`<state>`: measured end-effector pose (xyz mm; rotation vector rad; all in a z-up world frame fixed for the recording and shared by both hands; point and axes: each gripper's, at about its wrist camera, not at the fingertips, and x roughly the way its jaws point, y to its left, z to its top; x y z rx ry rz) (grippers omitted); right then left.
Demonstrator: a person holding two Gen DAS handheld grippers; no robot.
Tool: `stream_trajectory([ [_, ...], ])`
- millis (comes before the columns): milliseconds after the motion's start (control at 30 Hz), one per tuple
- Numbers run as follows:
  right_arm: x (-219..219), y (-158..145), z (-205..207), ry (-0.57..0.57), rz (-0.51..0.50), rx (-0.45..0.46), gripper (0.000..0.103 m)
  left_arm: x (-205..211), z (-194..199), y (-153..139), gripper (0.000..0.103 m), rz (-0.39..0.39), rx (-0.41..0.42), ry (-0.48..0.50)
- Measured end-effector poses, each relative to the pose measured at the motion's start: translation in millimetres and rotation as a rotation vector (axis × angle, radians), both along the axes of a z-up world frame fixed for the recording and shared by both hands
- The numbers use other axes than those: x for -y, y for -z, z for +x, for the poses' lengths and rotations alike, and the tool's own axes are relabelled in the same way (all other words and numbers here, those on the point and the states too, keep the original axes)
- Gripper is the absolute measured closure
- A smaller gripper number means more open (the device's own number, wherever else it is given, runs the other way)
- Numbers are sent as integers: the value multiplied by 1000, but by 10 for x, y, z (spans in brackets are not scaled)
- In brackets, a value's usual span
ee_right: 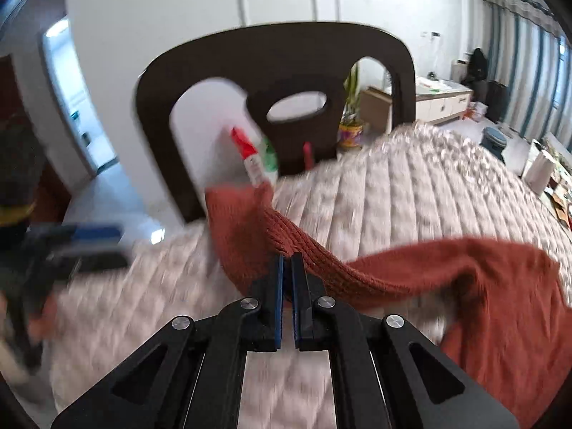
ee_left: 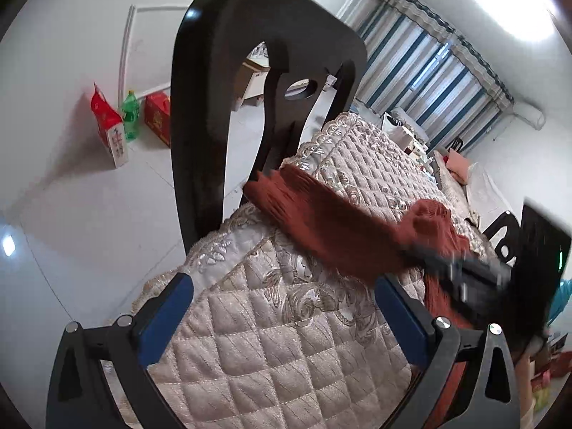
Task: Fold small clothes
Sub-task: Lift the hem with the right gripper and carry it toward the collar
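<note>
Rust-red knit garment (ee_right: 464,279): it lies across a quilted beige cover (ee_right: 411,193) spread over the work surface, with a dark wooden chair back (ee_right: 271,57) standing at the far edge.

Right gripper (ee_right: 287,261): the jaws are clenched on a ribbed fold of the garment. The blue pads (ee_right: 280,304) stand almost together, with the knit pinched at their tips. From the pinch, one part of the fabric runs away toward the chair; the larger part sags to the right and bunches near the right edge of that view.

Left gripper (ee_left: 282,282): the jaws are released and stand wide apart over bare quilt at the near left of the garment. Nothing lies between its pads (ee_left: 168,318).

View differences:
- The left wrist view shows the garment as a long band running from the chair's base toward the near right, where the blurred right gripper meets it. It also shows a red carton (ee_left: 107,121), a green bottle (ee_left: 130,114) and a red box (ee_left: 157,118) on the floor by the far wall, plus striped curtains (ee_left: 429,71) at far right.
- The right wrist view shows the pinch itself, and the left gripper as a blur at the left edge with its jaw spacing unreadable. It also shows a low white cabinet (ee_right: 443,102) beyond the chair.
</note>
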<state>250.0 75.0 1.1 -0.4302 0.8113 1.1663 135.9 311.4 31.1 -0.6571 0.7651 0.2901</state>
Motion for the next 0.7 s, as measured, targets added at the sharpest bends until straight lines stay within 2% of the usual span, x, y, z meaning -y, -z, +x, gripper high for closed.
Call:
stream_trajectory([
  [133,67,198,-59,-67,-114,-26,97,24,19,83,0,-4,-24,1],
  [167,90,178,-55,-67,-106,-29,92,30,15,89,0,-4,-25,-2],
  [200,115,120,-28,-56,-75,-32,81,41,4,92,0,-3,-24,0],
  [233,132,61,3,-53,-41,-44,76,50,-8,92,0,-3,-22,0],
  [300,96,-33,109,-46,16,-94,54,40,-30,86,0,-1,-21,-17],
  [367,-49,-95,203,2,45,-97,52,48,-56,81,0,1,-20,-22],
  [467,-325,-132,257,-7,83,-128,52,46,-94,73,0,13,-26,-33],
  [533,-574,-51,305,-16,24,-153,52,37,-118,92,0,-7,-31,-44],
  [633,-893,91,325,-13,-30,-110,52,21,-145,99,0,-8,-34,-46],
  [700,-1046,173,386,-17,-45,-187,52,12,-148,98,0,0,-40,-49],
])
